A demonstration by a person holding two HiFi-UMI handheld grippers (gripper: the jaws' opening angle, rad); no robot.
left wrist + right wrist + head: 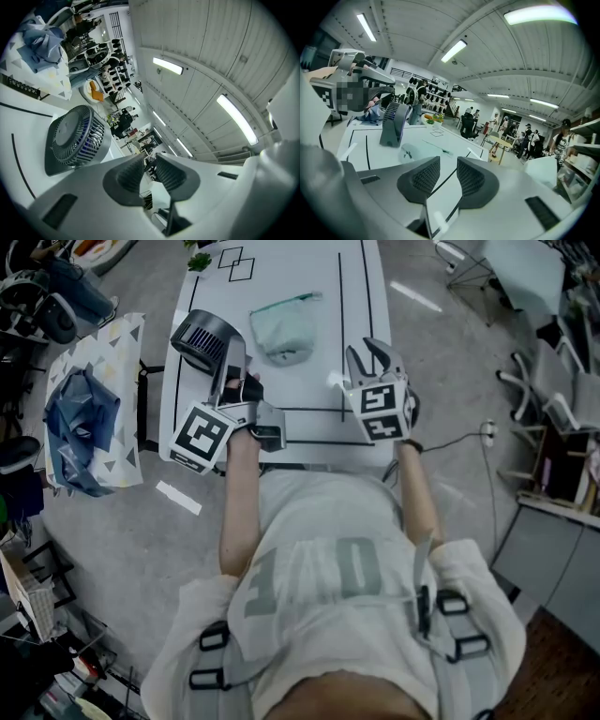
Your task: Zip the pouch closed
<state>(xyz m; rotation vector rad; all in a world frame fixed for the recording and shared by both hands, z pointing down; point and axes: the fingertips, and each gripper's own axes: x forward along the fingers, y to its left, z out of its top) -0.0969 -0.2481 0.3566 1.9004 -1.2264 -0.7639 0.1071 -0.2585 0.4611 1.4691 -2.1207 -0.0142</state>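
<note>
Your shirt [328, 577] sits closest. Short of the pouch [284, 329], your left gripper [149, 159] and right gripper [367, 357] are both released, with nothing between the jaws. The mint pouch rests on the white table [309, 390], with the fan [202, 338] just left of it. Pin the fabric with one gripper, pinch the pull with the other, and draw steadily along the teeth. The pull and how far it is zipped are too small to tell.

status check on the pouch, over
Left gripper open, empty. Right gripper open, empty. Pouch on table, not held, zip state unclear. Fan beside it, not in the way.
</note>
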